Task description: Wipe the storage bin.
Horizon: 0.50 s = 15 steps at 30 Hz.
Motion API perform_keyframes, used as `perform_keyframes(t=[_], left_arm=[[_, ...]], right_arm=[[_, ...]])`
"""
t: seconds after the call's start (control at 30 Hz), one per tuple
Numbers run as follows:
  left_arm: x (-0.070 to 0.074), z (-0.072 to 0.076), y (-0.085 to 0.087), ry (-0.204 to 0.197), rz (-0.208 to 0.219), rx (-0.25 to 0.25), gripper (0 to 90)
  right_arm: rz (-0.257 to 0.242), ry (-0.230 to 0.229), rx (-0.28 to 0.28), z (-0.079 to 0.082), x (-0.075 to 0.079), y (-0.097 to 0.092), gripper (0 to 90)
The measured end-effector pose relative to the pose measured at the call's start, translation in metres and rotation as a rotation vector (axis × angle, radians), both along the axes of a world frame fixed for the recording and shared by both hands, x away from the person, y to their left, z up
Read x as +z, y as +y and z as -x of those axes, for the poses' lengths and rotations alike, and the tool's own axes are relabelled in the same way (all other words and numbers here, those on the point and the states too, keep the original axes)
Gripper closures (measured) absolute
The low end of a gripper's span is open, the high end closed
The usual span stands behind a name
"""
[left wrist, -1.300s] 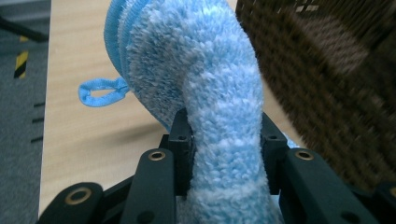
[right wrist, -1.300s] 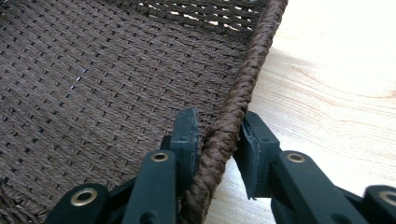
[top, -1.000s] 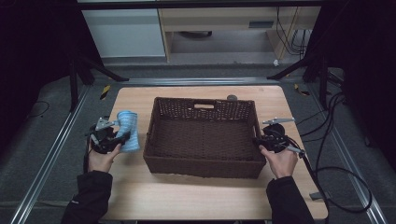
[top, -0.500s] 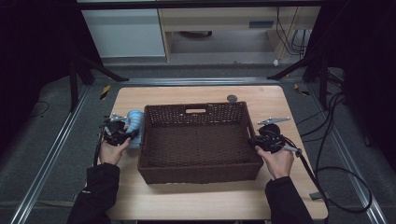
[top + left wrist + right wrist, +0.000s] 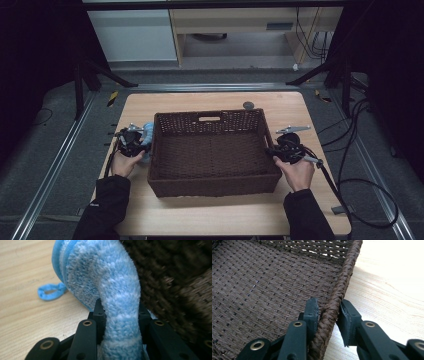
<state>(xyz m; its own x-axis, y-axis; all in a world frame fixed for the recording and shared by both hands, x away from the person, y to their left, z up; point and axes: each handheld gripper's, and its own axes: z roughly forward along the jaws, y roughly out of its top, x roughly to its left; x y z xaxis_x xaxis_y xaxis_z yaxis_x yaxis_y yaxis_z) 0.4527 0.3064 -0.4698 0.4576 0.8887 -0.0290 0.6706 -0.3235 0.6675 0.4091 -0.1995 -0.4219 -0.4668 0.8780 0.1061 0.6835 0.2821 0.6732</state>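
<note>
Although pinched firmly between the jaws of the left gripper, blue fluffy cloth looks soft and limp: bends over the pads, sags under its own weight, weighs next to nothing. Sits just beside the left wall of the woven basket, touching the weave in the left gripper view, with a small blue loop trailing onto the wooden table on the side away from the basket. Jaws have just been closing further, with the plush squeezed thin between them. Best taken mid-body, as now, where the pile bunches thick enough to fill the grip; loop too thin and floppy to trust. Little risk of damage, some risk of snagging on the rough wicker when lifted over the rim. Right gripper clamped on the basket's right rim, one pad inside the wall and one outside, both pressing the braided edge. Basket judged stiff and light, rim thick and grippy, so a good hold for steadying. Basket floor bare. Probably next: raising the cloth above the left wall and letting it fall inside while the right side stays braced.
</note>
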Motion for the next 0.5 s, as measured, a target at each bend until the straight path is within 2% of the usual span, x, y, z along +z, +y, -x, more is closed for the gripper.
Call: perform_keyframes(t=[0.07, 0.17, 0.27, 0.33, 0.4, 0.5], left_arm=[[0.008, 0.002, 0.001, -0.024, 0.023, 0.006, 69.7], [0.027, 0.008, 0.002, -0.082, 0.064, 0.001, 69.7], [0.043, 0.016, 0.000, -0.149, 0.068, -0.009, 69.7], [0.049, 0.020, -0.002, -0.163, 0.049, -0.016, 69.8], [0.052, 0.023, -0.002, -0.177, 0.048, -0.025, 69.7], [0.050, 0.023, 0.000, -0.168, 0.050, -0.030, 69.7]], right_arm=[[0.000, -0.002, 0.001, 0.000, 0.000, 0.000, 70.2], [-0.002, -0.002, -0.001, 0.001, 0.000, 0.000, 70.2], [0.000, -0.004, 0.000, 0.001, 0.000, 0.000, 70.2], [0.001, -0.006, 0.001, 0.001, -0.001, 0.000, 70.2], [0.002, -0.006, 0.001, 0.001, -0.001, 0.000, 70.2], [-0.002, -0.004, 0.000, 0.001, -0.001, 0.000, 70.2]])
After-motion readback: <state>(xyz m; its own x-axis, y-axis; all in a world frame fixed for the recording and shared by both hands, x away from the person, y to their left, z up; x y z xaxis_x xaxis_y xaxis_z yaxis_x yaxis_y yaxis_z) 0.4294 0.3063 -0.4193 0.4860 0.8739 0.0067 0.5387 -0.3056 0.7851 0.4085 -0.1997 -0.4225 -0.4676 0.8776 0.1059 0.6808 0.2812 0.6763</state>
